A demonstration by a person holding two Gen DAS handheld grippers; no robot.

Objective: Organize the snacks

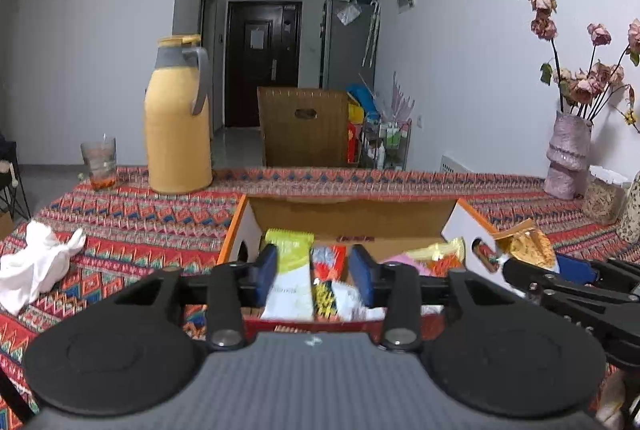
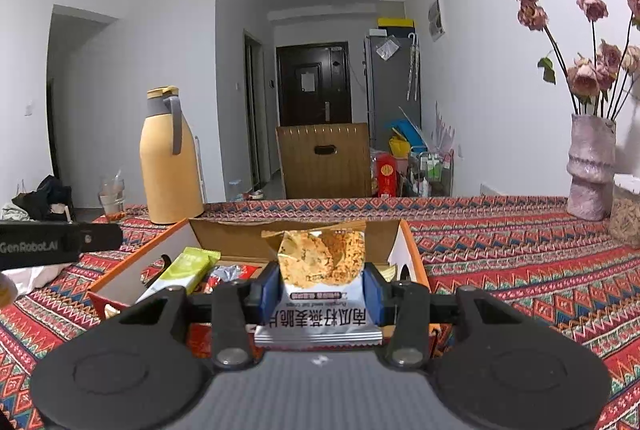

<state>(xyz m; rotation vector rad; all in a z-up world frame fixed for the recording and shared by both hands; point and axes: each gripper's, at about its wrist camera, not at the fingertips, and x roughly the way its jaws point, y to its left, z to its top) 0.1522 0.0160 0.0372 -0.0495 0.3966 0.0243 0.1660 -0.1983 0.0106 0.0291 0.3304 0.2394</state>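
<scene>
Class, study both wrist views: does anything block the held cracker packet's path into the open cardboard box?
Nothing visible does. The right gripper holds the cracker packet just before the open box, whose top is uncovered. Snacks already inside, such as the green packet, lie to the left.

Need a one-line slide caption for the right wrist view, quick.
Right tongs grip an oat crisp packet above the open snack box on a patterned tablecloth.

"GenRobot.AI" is printed in pale letters on the black left gripper [image 2: 60,244], seen at the left edge of the right wrist view. Large Chinese characters, 南瓜籽燕麦脆片, are seen upside down on the cracker packet [image 2: 320,282]. Smaller print beneath them is too small to be read.
</scene>
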